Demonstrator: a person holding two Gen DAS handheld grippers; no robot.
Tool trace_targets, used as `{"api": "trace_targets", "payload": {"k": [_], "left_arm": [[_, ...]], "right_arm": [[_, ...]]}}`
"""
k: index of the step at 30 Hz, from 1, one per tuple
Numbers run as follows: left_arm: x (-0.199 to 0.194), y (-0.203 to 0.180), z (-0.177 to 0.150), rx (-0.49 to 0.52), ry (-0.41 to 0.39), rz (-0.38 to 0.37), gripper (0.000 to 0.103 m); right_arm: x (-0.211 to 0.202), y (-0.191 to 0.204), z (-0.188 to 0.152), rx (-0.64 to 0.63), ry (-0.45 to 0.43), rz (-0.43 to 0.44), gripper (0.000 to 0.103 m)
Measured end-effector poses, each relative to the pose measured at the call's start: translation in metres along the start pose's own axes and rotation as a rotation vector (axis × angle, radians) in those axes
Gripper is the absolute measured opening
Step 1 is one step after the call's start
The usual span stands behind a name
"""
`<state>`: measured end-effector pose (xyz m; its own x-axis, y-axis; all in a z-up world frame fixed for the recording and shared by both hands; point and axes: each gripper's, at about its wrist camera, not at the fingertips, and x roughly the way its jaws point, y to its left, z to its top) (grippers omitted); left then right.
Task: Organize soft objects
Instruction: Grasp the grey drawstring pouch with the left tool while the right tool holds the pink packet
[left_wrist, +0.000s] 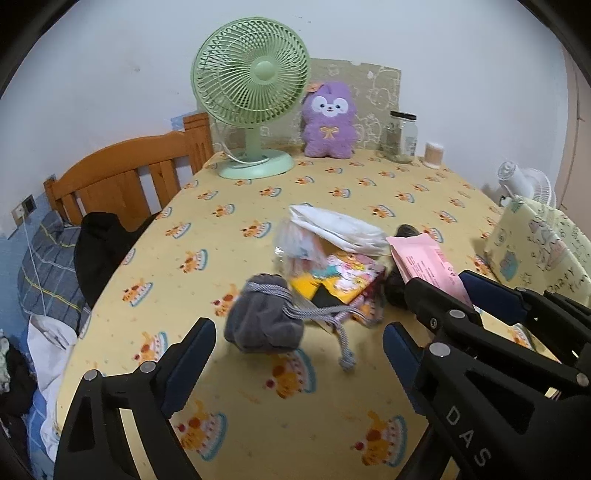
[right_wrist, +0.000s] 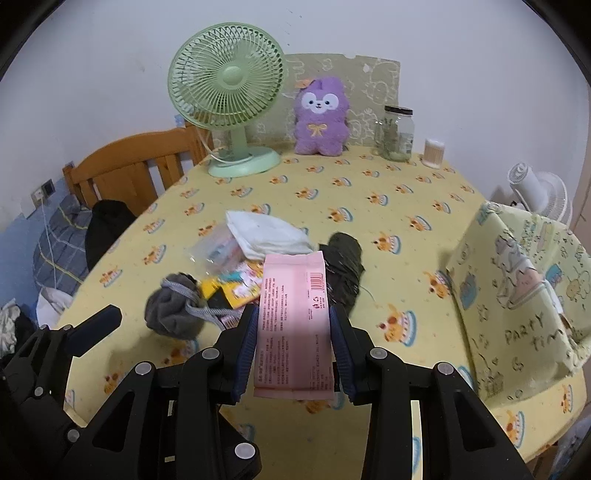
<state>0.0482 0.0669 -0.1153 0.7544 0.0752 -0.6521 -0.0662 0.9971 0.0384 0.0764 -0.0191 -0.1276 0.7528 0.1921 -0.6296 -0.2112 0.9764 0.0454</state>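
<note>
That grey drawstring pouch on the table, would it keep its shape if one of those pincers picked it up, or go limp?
Probably limp: the grey drawstring pouch slumps in soft folds, so it looks like cloth. Its cord trails loose across the tablecloth and would likely dangle. It seems unlikely to roll, sitting as a squat lump. How heavy it is cannot be told.

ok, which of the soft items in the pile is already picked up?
The pink packet, clamped between the right gripper's fingers; the grey drawstring pouch and white folded cloth lie on the table.

Soft indoor light, mild motion blur (fisheye-bent, dark-cornered edges).
</note>
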Motion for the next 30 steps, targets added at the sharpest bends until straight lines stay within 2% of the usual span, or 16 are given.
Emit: {"api": "trace_targets", "payload": {"k": [8, 12, 15, 17, 19, 24, 29, 30], "left_arm": [[0.017, 0.010, 0.011, -0.014, -0.013, 0.009, 0.090], [0.033, 0.015, 0.014, -0.029, 0.016, 0.004, 0.089], [0.042, 0.019, 0.012, -0.041, 0.044, -0.001, 0.082], [0.045, 0.020, 0.011, -0.046, 0.044, -0.010, 0.081], [0.043, 0.020, 0.010, -0.055, 0.035, -0.009, 0.071], [0.041, 0.020, 0.007, -0.058, 0.026, -0.018, 0.058], [0.035, 0.019, 0.005, -0.058, 0.022, -0.017, 0.041], [0.033, 0.019, 0.005, -0.056, 0.018, -0.012, 0.035]], "right_arm": [[0.017, 0.009, 0.014, -0.009, -0.013, -0.011, 0.042], [0.029, 0.011, 0.017, -0.014, 0.002, -0.010, 0.042], [0.038, 0.014, 0.017, -0.021, 0.017, -0.012, 0.042], [0.042, 0.015, 0.015, -0.023, 0.027, -0.006, 0.042], [0.043, 0.014, 0.015, -0.015, 0.033, 0.005, 0.042], [0.042, 0.015, 0.014, -0.031, 0.026, -0.008, 0.042], [0.040, 0.016, 0.012, -0.030, 0.026, -0.005, 0.042], [0.040, 0.016, 0.012, -0.031, 0.024, -0.008, 0.042]]}}
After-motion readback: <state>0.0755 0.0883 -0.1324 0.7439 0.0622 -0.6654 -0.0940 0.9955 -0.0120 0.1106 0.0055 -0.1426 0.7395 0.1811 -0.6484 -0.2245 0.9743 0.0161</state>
